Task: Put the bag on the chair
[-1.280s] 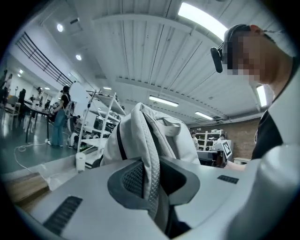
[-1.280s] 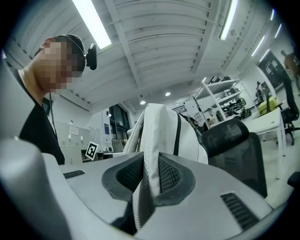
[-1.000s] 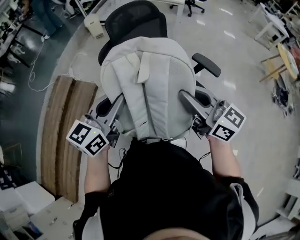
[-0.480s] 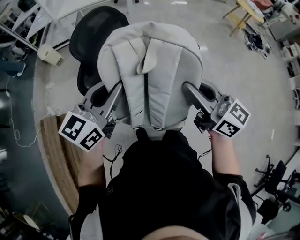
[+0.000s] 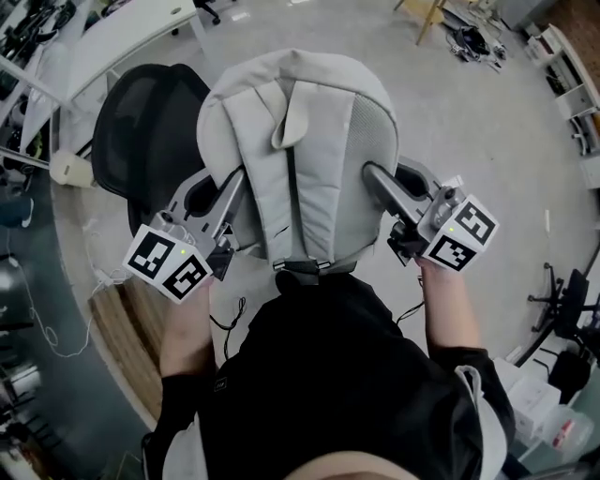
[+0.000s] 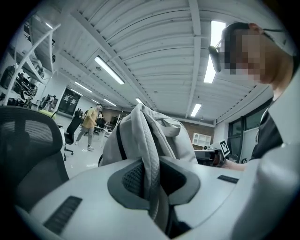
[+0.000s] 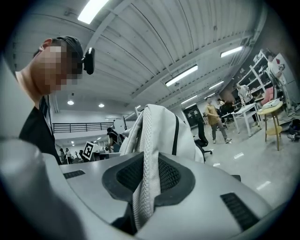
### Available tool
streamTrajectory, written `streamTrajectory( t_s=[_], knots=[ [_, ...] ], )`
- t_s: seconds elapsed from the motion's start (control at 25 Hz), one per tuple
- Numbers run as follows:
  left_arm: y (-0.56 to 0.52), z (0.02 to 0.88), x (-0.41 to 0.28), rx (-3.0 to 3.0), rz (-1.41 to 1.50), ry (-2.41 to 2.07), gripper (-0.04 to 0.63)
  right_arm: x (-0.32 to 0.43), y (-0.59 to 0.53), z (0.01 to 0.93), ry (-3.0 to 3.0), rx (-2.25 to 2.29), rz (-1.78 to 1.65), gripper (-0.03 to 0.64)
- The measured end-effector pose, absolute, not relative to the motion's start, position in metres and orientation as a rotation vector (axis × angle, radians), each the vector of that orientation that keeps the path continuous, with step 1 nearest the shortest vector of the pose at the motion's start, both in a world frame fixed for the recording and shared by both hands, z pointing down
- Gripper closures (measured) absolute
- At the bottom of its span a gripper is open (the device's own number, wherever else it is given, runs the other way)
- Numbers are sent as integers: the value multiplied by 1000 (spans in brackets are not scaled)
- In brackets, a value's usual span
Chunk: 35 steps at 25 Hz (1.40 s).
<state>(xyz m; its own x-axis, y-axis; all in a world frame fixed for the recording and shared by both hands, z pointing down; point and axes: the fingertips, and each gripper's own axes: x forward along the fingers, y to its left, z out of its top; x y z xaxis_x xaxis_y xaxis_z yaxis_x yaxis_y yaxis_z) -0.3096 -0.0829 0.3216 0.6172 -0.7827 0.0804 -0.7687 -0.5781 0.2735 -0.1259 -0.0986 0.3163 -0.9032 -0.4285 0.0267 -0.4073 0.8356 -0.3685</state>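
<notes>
I hold a light grey backpack up between both grippers, its shoulder straps facing the head camera. My left gripper is shut on the bag's left side edge, and the padded edge runs down between its jaws. My right gripper is shut on the right side edge. The black mesh office chair stands to the left of the bag, partly hidden behind it, and its backrest shows at the left of the left gripper view.
A white desk stands beyond the chair. A wooden board lies on the floor at lower left. Another chair's base is at the right edge. People walk far off in the room.
The whole view has swung round: the chair, first straight behind the bag, now lies to its left. The bag stays gripped on both sides, carried along.
</notes>
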Motion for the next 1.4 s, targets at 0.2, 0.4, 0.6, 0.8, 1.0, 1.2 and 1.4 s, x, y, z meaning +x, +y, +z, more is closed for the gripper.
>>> streamTrajectory(
  t_s=[0.2,0.4,0.6,0.8,1.0,1.2,1.4],
  knots=[
    [-143,339,-282,2564,4,-1196,535,-99,-148,336,2930,-767,-613,548],
    [-195,364,-245,2539,48,-1133,535,-61,-190,363,2919,-828,-638,548],
    [-240,396,-212,2505,74,-1084,535,-27,-225,396,2935,-900,-676,548],
    [-274,438,-198,2449,103,-1046,535,-14,-252,439,2963,-989,-734,548],
    [-286,482,-191,2451,160,-997,534,-10,-251,483,2964,-1039,-821,548],
    [-267,553,-195,2379,278,-962,529,-14,-217,549,3051,-1136,-974,548],
    [-239,658,-226,2236,471,-927,526,-49,-182,647,3119,-1149,-1229,548]
  ],
)
